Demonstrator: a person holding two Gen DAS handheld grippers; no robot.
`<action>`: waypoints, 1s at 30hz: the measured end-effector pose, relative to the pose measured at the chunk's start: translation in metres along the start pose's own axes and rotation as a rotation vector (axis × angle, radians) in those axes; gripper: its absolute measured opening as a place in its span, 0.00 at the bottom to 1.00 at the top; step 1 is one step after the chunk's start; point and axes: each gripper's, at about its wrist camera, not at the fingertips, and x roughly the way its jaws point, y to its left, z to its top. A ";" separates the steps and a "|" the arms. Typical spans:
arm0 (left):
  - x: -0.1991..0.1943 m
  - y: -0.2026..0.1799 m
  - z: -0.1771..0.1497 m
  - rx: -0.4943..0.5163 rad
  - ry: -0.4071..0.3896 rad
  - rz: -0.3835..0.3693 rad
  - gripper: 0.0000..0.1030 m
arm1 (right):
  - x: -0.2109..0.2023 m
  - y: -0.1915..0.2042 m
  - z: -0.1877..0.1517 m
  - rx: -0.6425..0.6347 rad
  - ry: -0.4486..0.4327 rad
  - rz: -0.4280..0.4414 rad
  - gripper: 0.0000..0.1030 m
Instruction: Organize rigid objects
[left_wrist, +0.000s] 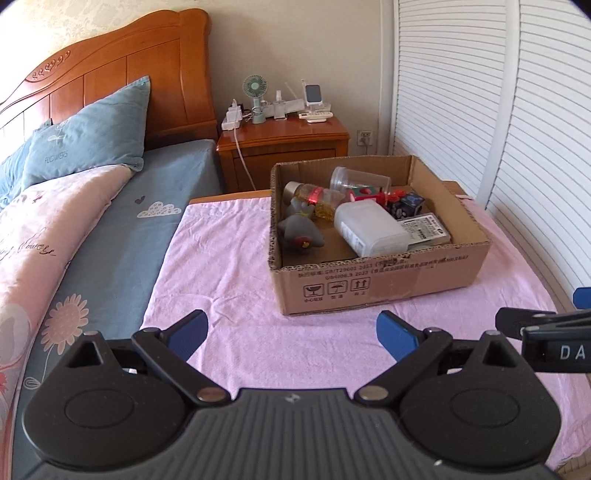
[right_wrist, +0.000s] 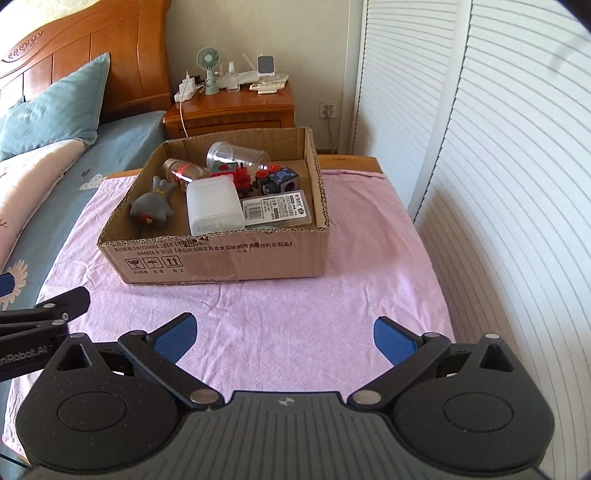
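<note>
The cloth (right_wrist: 332, 288) is plain pink. The box (right_wrist: 221, 258) is brown cardboard with black print. In it lie a grey toy (right_wrist: 151, 210) with a red and yellow spot, a white tub (right_wrist: 214, 206), a clear cup (right_wrist: 236, 155), a red block (right_wrist: 242, 179), and a dark cube (right_wrist: 282, 181) with a pale blue design. The pillow (left_wrist: 88, 140) is blue. The quilt (left_wrist: 48, 229) is pink with flowers. The headboard (left_wrist: 122, 62) is orange wood. The doors (right_wrist: 498, 147) are white and slatted. Both grippers' pads (left_wrist: 188, 332) are blue on black.

open cardboard box (right_wrist: 221, 258) on pink cloth holds jumbled rigid objects (right_wrist: 216, 206)
</note>
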 end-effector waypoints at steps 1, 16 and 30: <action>-0.001 -0.001 0.000 0.000 -0.002 -0.005 0.95 | -0.002 0.000 0.000 -0.001 -0.008 -0.004 1.00; -0.005 -0.002 0.003 -0.013 0.000 -0.003 0.95 | -0.008 -0.001 0.000 0.003 -0.028 -0.005 1.00; -0.005 -0.002 0.005 -0.012 -0.004 -0.004 0.95 | -0.010 -0.002 0.001 0.003 -0.035 -0.005 1.00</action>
